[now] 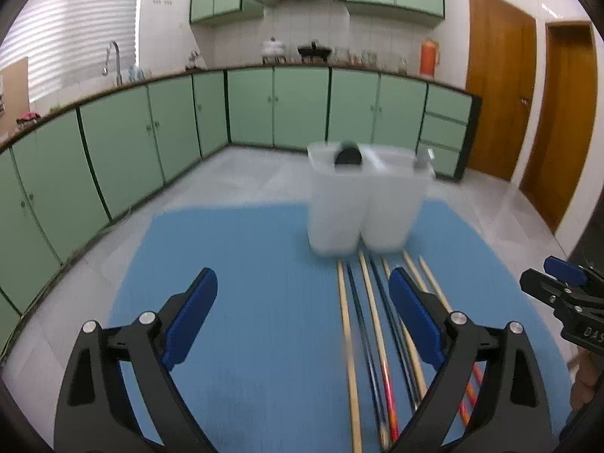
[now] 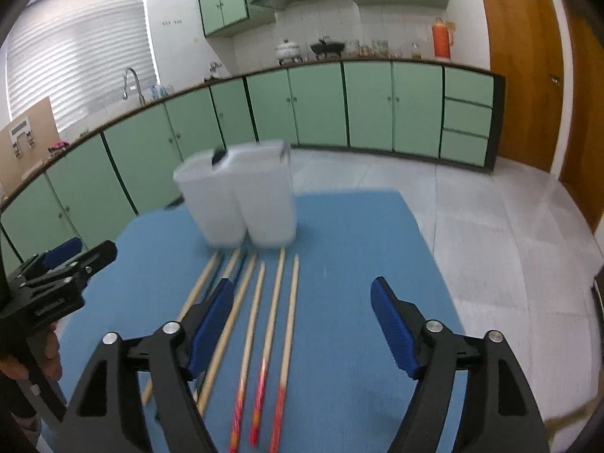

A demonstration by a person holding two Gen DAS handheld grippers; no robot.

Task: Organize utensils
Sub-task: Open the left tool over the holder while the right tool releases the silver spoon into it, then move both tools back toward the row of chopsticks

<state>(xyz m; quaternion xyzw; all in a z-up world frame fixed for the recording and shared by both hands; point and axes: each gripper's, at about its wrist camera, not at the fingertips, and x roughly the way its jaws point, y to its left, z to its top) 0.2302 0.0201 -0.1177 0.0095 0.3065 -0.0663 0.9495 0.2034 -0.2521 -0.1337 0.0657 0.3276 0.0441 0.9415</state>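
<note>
On the blue mat (image 1: 241, 302) that covers the table, a row of chopsticks (image 2: 260, 321) lies flat, side by side and roughly parallel. Their long axes run from the near edge of the mat toward the white holder (image 2: 241, 204), with the thin tips pointing at the holder and stopping just short of its base. Some are pale wood with red and orange patterned ends nearest the cameras; in the left wrist view a few dark ones lie between the pale ones. The holder stands upright at the far end of the mat and has two compartments side by side; a dark object shows at the top of one, too blurred to name. The left gripper (image 1: 302, 298) hangs above the mat with its blue-padded fingers (image 1: 196, 309) spread wide and nothing between them; its right finger overlaps the chopsticks in the picture, but whether it touches them cannot be told. The right gripper (image 2: 302, 305) is likewise spread wide and grips nothing, with several chopsticks visible on the mat in the gap between its fingers (image 2: 392, 324). Each gripper shows at the edge of the other's view, held by a hand (image 2: 49, 347).
</note>
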